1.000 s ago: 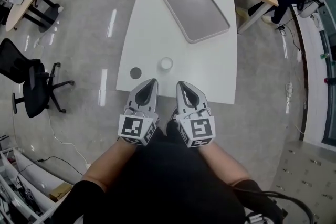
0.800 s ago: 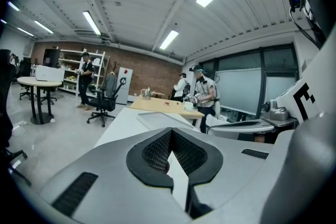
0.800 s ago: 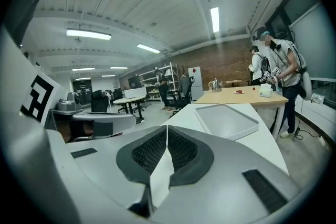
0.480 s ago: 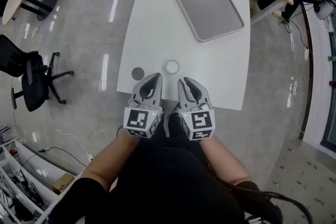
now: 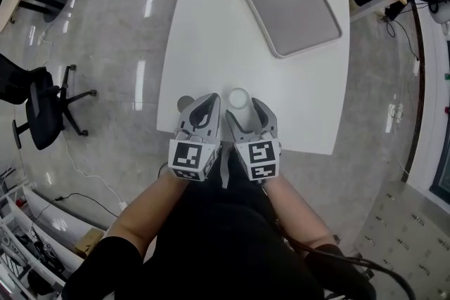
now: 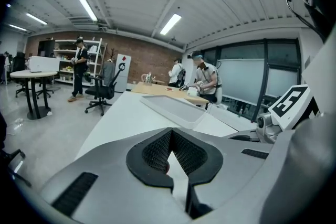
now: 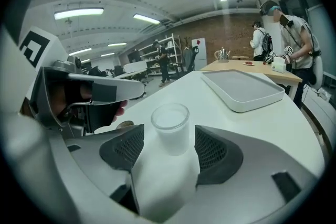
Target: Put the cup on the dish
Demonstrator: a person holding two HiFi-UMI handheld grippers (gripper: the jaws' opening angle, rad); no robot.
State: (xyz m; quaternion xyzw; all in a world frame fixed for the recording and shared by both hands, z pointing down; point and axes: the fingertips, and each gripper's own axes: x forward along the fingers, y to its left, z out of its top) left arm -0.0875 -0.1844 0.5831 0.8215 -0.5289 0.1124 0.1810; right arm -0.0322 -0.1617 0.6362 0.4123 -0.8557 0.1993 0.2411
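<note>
White cup point(image 5: 238, 98), in the head view, stands untouched between the wide, just-opened fingers of the right gripper point(image 5: 245, 109), with the dish point(image 5: 182, 103) beside the fingers of the left gripper point(image 5: 206, 104). Left gripper view: fingers shut, empty. Right gripper view: an off-centre squeeze could topple the cup.

White table point(image 5: 211, 31) — grey tray point(image 5: 285, 0) at far end; frosted cup point(image 5: 238, 98) and small round dish point(image 5: 183, 102) near front edge.

Looks along the left gripper point(image 6: 170, 136), jaw tips touching, over a white table point(image 6: 118, 119). Shows a tray point(image 6: 170, 109) farther along it.
</note>
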